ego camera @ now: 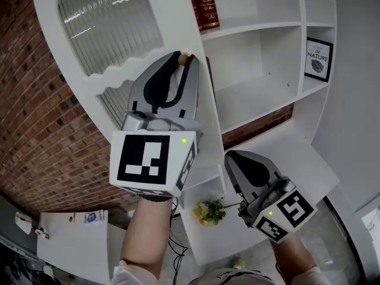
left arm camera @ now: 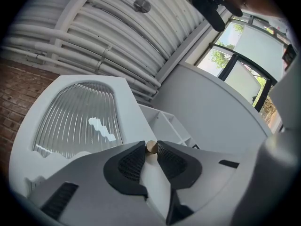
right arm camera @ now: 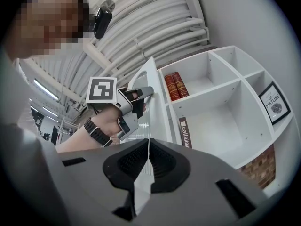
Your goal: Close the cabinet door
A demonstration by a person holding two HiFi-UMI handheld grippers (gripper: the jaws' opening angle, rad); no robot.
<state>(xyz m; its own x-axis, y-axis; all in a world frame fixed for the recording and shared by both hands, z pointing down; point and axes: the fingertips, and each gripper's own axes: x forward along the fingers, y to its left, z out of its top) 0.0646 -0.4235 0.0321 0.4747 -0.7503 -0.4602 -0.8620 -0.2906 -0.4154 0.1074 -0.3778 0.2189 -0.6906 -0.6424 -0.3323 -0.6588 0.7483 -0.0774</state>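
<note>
Step in hand: swing door shut onto cabinet. Door stands ajar, ribbed-glass face outward, its free edge off the cabinet front w/ a gap to the open compartments. L gripper has its jaws part-open and pinched on the small round knob at door's free edge; pads meet it on both sides, at the tips only. R gripper hangs beside door, lower than the knob, jaws together, nothing in them. Procedure, as judged: drive knob along door's arc, not straight in, so the wrist turns w/ the hinge. Grip is tip-only, so a side load may slip the knob out; seat it deeper or push w/ steady, even force. Slow down near the frame to avoid a slam. Books in the compartment just behind door's edge appear to sit inside the shelf line, so no fouling expected. R gripper: hold it out of the closing gap, or lay it flat on door's face to finish the push.
</note>
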